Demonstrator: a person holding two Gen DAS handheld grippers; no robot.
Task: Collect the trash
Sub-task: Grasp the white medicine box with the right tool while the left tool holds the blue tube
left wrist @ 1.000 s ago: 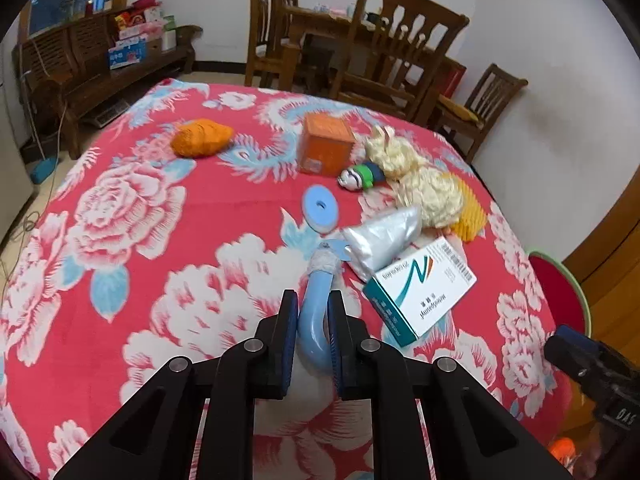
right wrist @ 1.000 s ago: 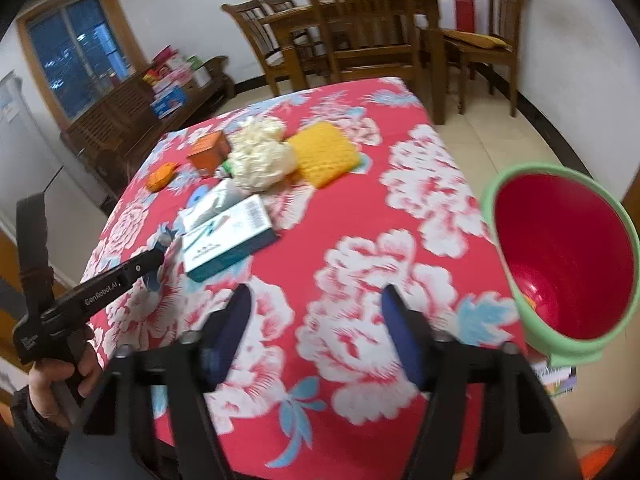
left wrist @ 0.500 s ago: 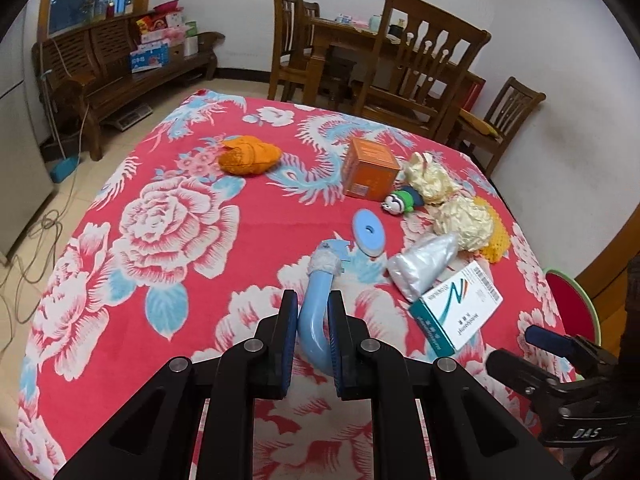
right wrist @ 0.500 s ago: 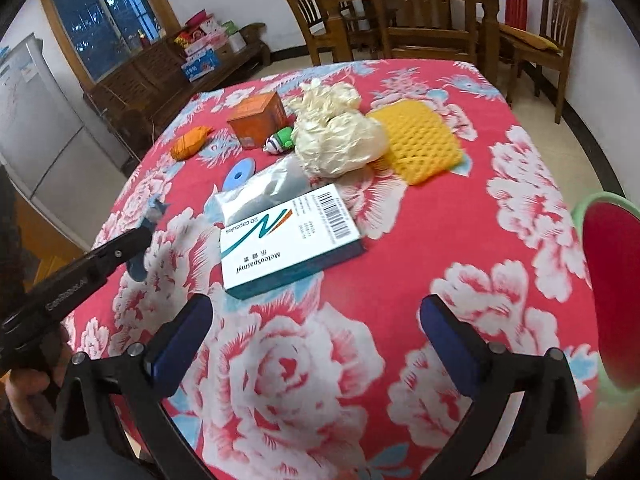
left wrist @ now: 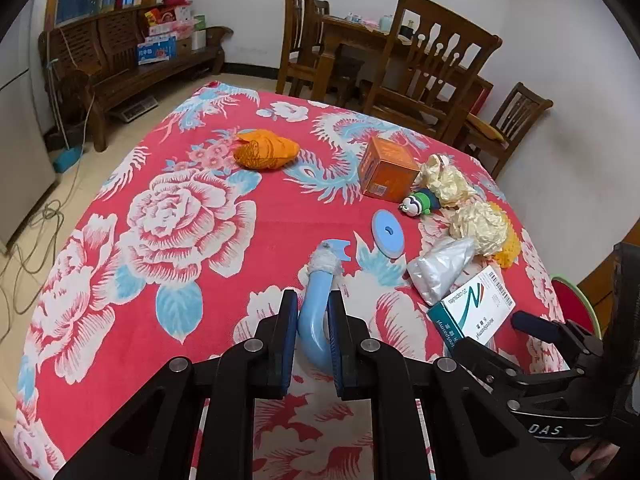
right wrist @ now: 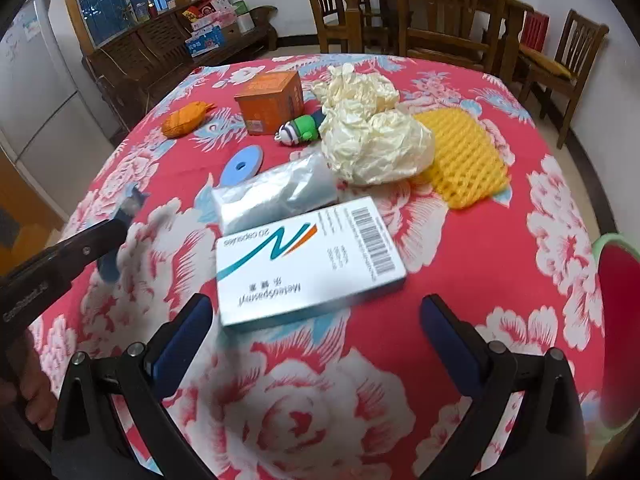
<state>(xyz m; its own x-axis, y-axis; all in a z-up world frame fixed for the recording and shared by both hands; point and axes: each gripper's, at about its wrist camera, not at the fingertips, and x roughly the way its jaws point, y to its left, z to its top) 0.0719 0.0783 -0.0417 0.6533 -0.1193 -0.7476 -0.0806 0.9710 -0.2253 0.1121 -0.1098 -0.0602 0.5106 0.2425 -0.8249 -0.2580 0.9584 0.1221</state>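
A curved light-blue plastic tube point(left wrist: 314, 322) is clamped in the left gripper point(left wrist: 313, 334) above the red floral tablecloth point(left wrist: 192, 216), while a white-and-teal cardboard medicine box point(right wrist: 306, 264) is faced by the wide-open, empty right gripper point(right wrist: 316, 344).

My tablecloth point(right wrist: 460, 264) was red, printed with big white-and-pink roses and pale blue leaves. My left gripper point(left wrist: 313, 338) was black with blue pads, and the curved tube point(left wrist: 314, 320) in it was light blue. The medicine box point(right wrist: 304, 264) was white with a teal and orange stripe. The crumpled wrappers point(right wrist: 372, 140) were cream, the foam net point(right wrist: 464, 152) yellow, the carton point(right wrist: 270, 100) orange.
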